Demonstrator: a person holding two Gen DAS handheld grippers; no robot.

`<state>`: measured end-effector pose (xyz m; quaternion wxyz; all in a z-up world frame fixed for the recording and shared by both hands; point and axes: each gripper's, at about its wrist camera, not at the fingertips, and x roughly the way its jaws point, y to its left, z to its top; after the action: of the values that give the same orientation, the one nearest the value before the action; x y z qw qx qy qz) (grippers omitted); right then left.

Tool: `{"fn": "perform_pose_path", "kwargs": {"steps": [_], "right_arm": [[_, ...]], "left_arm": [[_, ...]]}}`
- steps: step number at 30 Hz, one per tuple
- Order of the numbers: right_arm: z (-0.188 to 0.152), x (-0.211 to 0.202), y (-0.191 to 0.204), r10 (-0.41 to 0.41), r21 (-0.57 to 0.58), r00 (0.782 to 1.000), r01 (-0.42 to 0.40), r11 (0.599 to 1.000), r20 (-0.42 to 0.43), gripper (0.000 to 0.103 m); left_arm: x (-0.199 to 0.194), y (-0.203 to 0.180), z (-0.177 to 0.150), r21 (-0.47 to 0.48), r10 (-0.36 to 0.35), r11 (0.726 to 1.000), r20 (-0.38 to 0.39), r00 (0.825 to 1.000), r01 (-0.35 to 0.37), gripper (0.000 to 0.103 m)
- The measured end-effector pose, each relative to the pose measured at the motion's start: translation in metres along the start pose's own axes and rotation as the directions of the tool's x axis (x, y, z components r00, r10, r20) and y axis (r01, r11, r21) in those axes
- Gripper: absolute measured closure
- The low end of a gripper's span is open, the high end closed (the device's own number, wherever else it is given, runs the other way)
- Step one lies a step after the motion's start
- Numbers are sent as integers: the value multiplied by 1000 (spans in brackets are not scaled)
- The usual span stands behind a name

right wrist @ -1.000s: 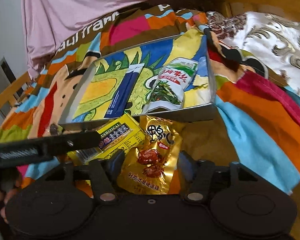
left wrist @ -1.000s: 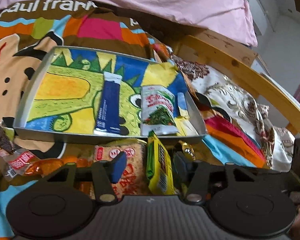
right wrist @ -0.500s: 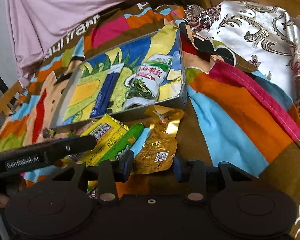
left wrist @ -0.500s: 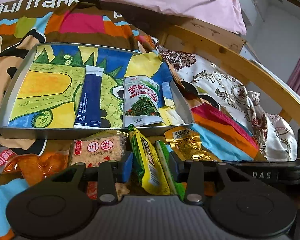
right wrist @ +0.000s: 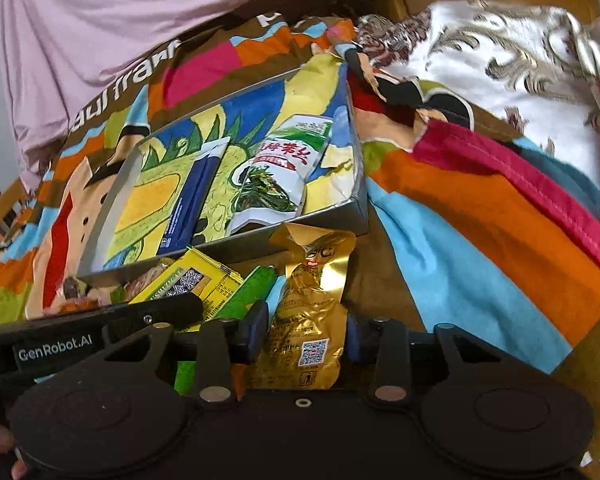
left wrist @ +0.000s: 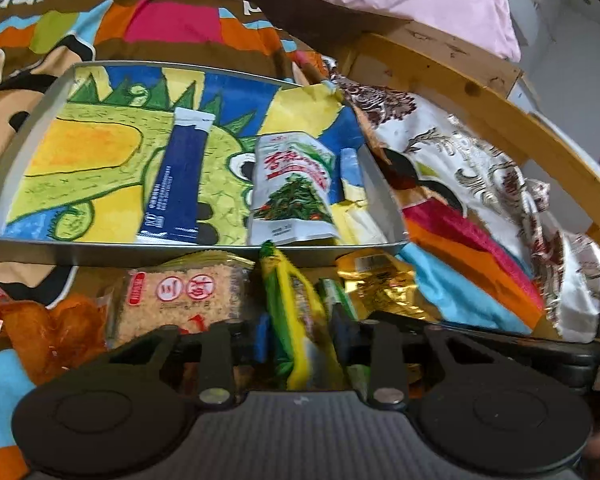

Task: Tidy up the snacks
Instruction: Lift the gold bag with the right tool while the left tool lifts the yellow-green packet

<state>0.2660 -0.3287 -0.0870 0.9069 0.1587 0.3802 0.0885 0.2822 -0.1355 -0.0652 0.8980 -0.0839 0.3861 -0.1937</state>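
Tray (left wrist: 148,254): grey metal walls; lining drawn with a green dinosaur on blue and yellow.
Stick pack (left wrist: 178,184): navy, white ends, ahead of the left gripper.
Pouch (left wrist: 294,190): white, red lettering, green leaf picture.
Yellow packet (left wrist: 296,312): yellow with green, between blue pads.
Gold packet (right wrist: 306,328): shiny gold, QR code, between blue pads.
Cracker pack (left wrist: 180,300): beige, red marks.
Blanket (right wrist: 480,240): orange, sky-blue, pink, brown blocks.
Sheet (right wrist: 100,32): plain pink.

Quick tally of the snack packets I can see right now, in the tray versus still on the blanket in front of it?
In the tray: 2, the blue stick pack and the white-green pouch
On the blanket: 5, orange packet, rice cracker pack, yellow packet, green stick, gold pouch
Total: 7
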Motion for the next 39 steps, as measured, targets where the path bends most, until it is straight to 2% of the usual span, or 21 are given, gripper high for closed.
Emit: {"fn": "perform_pose_path", "kwargs": {"steps": [6,11,12,13,18,25,33,39], "right_arm": [[-5,-6,18,-32,-134,999,35,990,28,68],[-7,-2,22,-36,-174,998,43,984,41,71],[-7,-4,24,-35,-187,998,44,981,50,73],[-7,-6,26,-32,-208,998,44,977,62,82],[-16,-11,44,-66,-352,990,105,930,121,82],[-14,-25,45,-63,-362,983,123,924,172,86],[-14,-29,41,-77,-350,978,143,926,196,87],[-9,-48,42,-54,-346,946,169,923,320,87]], "left_arm": [[-6,-7,-4,7,17,1000,3,1000,-17,77],[-2,-8,-4,-8,13,1000,10,1000,-12,77],[-3,-11,-5,10,22,1000,11,1000,-22,77],[-4,-14,-5,29,34,999,15,999,-35,78],[-18,-35,-5,128,102,986,56,993,-109,88],[-30,-45,-8,154,147,976,60,987,-154,89],[-48,-53,-2,156,186,967,108,977,-201,90],[-58,-61,9,149,177,968,181,968,-204,90]]}}
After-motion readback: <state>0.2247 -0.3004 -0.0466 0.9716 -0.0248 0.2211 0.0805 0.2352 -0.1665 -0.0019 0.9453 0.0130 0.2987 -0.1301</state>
